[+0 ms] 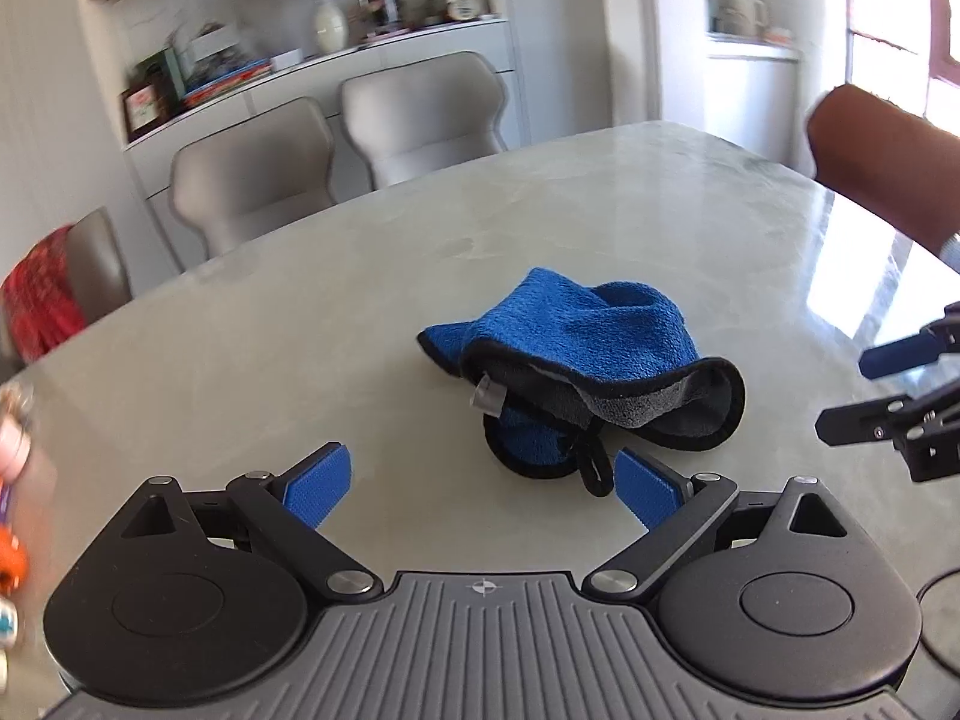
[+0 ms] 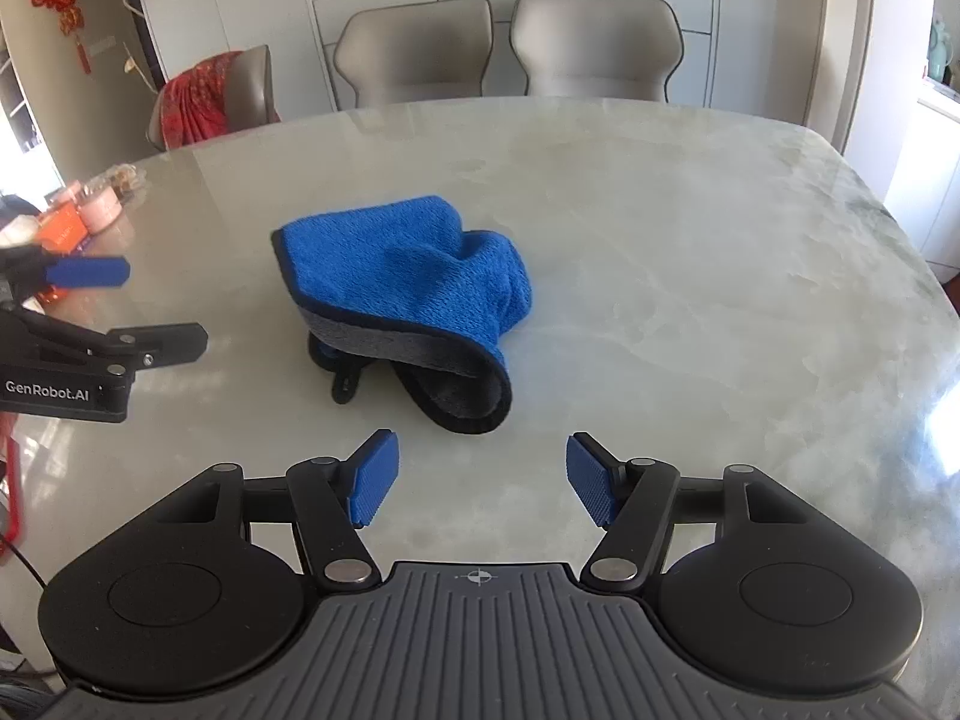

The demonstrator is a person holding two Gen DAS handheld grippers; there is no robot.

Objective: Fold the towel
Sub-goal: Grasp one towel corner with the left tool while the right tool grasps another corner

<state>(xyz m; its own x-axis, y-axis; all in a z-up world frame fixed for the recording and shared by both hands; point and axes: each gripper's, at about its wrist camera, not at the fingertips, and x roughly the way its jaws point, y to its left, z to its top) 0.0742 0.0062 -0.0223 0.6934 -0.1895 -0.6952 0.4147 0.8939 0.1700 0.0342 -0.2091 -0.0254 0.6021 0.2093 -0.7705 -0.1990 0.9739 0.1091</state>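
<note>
My left gripper is spread wide and holds nothing, and the crumpled blue towel lies just past its fingers at 12 o'clock, its black hanging loop nearest them. My right gripper is spread and empty too, the towel at 11 o'clock on the marble table, two beige chairs beyond.
</note>
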